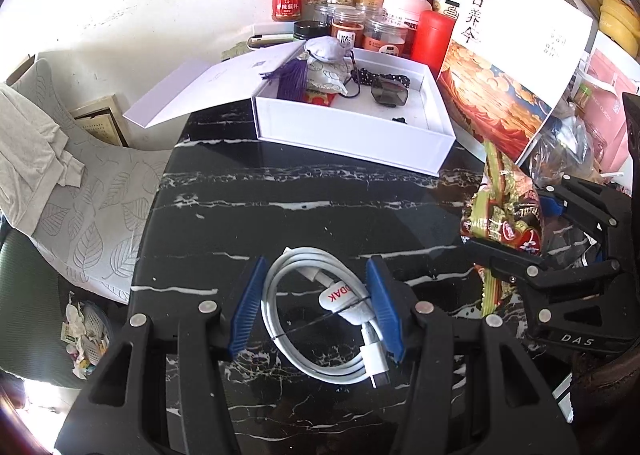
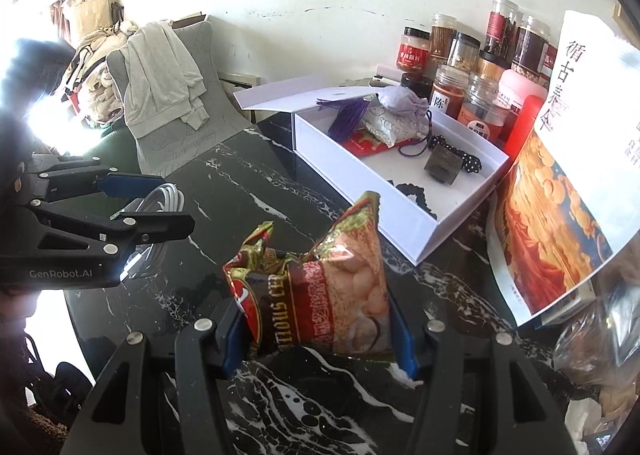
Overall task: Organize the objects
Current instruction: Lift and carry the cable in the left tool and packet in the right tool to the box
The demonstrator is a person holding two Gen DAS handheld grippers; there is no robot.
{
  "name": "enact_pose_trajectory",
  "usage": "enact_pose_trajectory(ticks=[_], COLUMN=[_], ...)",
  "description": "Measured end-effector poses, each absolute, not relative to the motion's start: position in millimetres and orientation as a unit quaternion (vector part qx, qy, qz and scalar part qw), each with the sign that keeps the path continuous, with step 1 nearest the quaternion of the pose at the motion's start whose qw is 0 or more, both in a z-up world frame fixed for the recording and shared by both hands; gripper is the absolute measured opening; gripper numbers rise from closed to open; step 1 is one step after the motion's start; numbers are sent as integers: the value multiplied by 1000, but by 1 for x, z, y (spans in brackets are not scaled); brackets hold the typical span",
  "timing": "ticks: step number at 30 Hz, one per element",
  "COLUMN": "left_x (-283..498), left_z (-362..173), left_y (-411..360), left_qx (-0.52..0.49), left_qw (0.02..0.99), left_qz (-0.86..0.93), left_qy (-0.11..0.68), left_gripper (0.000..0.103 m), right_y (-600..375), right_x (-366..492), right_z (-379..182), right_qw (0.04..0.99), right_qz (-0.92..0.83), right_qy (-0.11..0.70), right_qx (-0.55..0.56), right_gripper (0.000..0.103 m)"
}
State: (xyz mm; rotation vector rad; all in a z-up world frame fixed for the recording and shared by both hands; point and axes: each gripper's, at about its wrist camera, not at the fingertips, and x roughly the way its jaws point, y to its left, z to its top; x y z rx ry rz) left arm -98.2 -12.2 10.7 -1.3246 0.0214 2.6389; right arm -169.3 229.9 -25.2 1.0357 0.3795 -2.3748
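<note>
1. Cable [image 1: 320, 315], white, coiled and tied: I have it pinched across the coil between the blue pads of the left gripper [image 1: 318, 307], fingers closed on it. Holding a bundled loop by its sides should keep it from unspooling. It hangs over the black marble table [image 1: 280, 191], apparently clear of it.
2. Snack bag [image 2: 320, 295], red and gold, crumpled: the right gripper [image 2: 320, 331] grips it by the lower half, fingers closed on its sides, top corners standing free. My guess is a soft grip suits it, since the contents look crushable.
3. Box [image 1: 344, 139], white, lid flung back: at 12 o'clock from the left gripper and about 1 o'clock from the right one. It already holds a grey pouch [image 1: 324, 55], a purple tassel [image 1: 292, 81] and a dark square item [image 1: 390, 93]. I judge it the likely destination for both loads.
4. Jars [image 1: 352, 3], at 12 o'clock beyond the box against the wall.
5. View notes: the left camera shows the cable's plug and label, and the right gripper side-on at 3 o'clock; the right camera shows only a sliver of cable at 9 o'clock, but gives the bag's printed face and the box's empty near corner.
</note>
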Motion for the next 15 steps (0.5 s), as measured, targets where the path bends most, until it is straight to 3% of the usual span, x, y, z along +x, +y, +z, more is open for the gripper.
enact_pose_trajectory(ticks=[15], left_x=[-146], left_z=[43], left_y=[-14], left_qx=[-434], left_qw=[96], left_qz=[895], left_qy=[13], left_gripper=[50], right_y=[218], right_x=[-210], right_z=[-2], right_qw=[265], right_qz=[-880], right_qy=[144], right_qx=[367], right_gripper=[59])
